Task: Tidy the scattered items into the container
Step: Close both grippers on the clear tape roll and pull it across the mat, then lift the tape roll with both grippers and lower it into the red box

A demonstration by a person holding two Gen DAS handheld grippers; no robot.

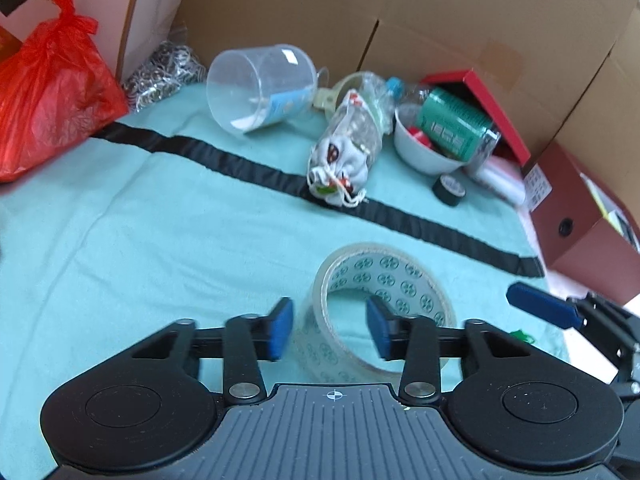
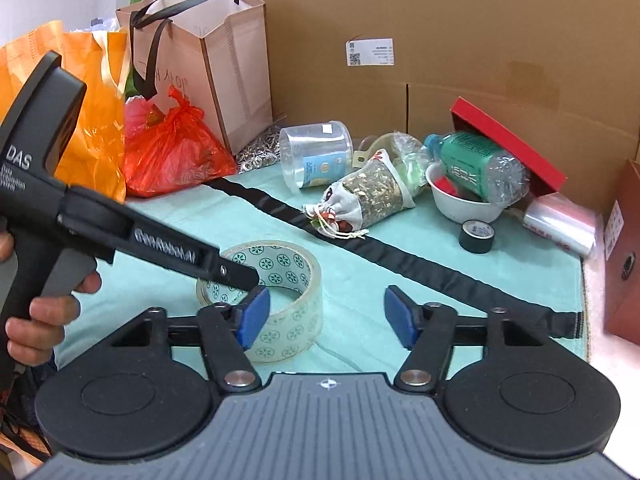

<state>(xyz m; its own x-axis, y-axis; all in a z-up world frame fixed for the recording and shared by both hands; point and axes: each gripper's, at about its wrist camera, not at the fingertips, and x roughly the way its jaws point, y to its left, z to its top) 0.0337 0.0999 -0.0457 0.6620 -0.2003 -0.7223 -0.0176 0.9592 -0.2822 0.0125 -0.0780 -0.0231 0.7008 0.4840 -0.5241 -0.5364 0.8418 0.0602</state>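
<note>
A clear tape roll (image 1: pixel 376 312) with a green-patterned core lies flat on the teal cloth (image 1: pixel 160 240). My left gripper (image 1: pixel 332 330) is open and straddles the roll's left wall: one blue pad outside, one inside the hole. In the right wrist view the roll (image 2: pixel 280 300) sits left of centre with the left gripper's finger reaching into it. My right gripper (image 2: pixel 326 316) is open and empty just right of the roll. A drawstring pouch (image 1: pixel 344 152), a small black tape roll (image 1: pixel 450 189), a clear plastic tub (image 1: pixel 260 88) on its side and a white bowl (image 1: pixel 424 152) holding a green bottle (image 1: pixel 456 124) lie further back.
A black strap (image 1: pixel 248 164) crosses the cloth diagonally. Cardboard walls (image 1: pixel 440 20) close the back. A red plastic bag (image 1: pixel 52 96) and paper bag (image 2: pixel 208 80) stand at the left. A red box (image 1: pixel 580 208) stands at the right. A pile of metal rings (image 1: pixel 164 72) lies by the tub.
</note>
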